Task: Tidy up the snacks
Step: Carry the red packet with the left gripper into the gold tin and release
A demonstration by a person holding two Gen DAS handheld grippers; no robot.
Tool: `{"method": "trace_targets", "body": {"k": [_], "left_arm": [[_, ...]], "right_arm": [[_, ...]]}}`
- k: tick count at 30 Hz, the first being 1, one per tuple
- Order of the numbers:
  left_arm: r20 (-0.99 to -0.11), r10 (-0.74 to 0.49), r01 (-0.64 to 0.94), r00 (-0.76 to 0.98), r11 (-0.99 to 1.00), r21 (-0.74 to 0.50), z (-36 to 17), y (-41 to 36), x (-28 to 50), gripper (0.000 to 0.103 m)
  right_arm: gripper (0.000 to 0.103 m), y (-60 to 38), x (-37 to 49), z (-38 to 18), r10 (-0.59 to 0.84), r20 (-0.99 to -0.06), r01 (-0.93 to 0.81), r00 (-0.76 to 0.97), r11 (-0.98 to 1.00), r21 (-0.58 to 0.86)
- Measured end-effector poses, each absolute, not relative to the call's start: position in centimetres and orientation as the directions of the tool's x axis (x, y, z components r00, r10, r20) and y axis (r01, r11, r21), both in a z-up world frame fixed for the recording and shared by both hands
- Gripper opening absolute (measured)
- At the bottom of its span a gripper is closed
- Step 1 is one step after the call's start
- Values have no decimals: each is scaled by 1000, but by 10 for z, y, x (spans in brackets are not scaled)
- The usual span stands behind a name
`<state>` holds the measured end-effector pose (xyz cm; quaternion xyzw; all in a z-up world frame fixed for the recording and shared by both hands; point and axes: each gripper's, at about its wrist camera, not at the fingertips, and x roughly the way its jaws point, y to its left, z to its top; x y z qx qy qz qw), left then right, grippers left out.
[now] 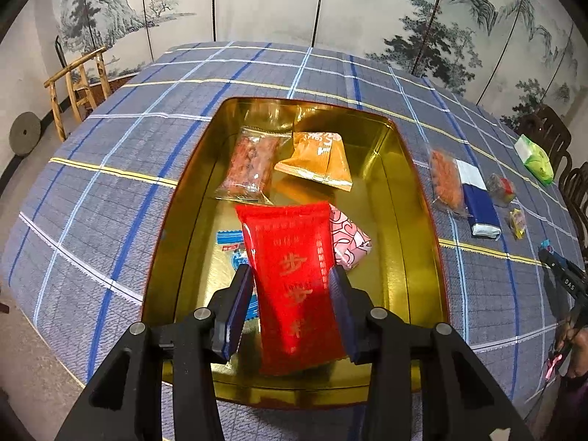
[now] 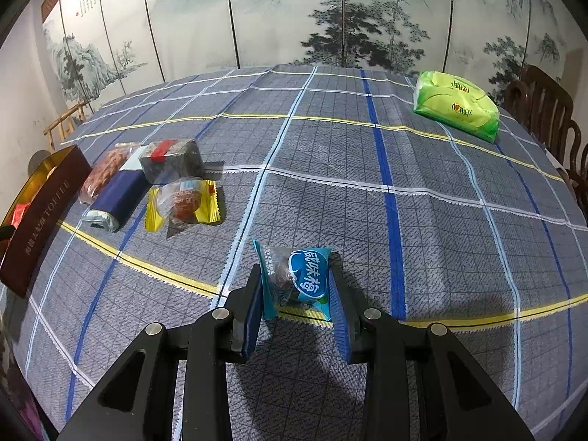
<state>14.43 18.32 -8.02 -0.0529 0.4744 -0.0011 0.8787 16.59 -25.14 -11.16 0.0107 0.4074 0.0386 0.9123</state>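
Left claw [image 1: 292, 290] pinches a red packet [image 1: 294, 275] over the gold tin [image 1: 172, 220] on the plaid-clothed surface [image 1: 110, 169], painted screen [image 1: 257, 0] far behind; over right, the right claw [image 2: 296, 294] grips a blue plum packet [image 2: 297, 279], green tissue pack [image 2: 455, 104] far right.

The tin [image 2: 44, 217] side seemingly reads "TOFFEE".

The left black two-finger tongs with blue pads [image 1: 292, 294] are closed on a red snack packet [image 1: 294, 279], one pad pressing each side. The right black two-finger tongs with blue pads [image 2: 296, 294] are low near the tabletop, closed on a small blue plum packet [image 2: 299, 279] between the pads.
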Motion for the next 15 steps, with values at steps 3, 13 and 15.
{"method": "trace_targets", "body": {"k": [3,13,15], "left_arm": [[-825,-41,-48,563,996,-82,-76,182,140,40],[-810,-30,-72,585,994,-88,-70,186,120,42],[-805,-17,-84,593,993,-83,-68,187,116,47]], "right_arm": [[34,-252,166,-112,76,-743,-61,665,997,47],[34,-244,162,-109,35,-740,-64,672,998,-11],[34,-240,159,-108,37,-739,-67,672,998,-11]]}}
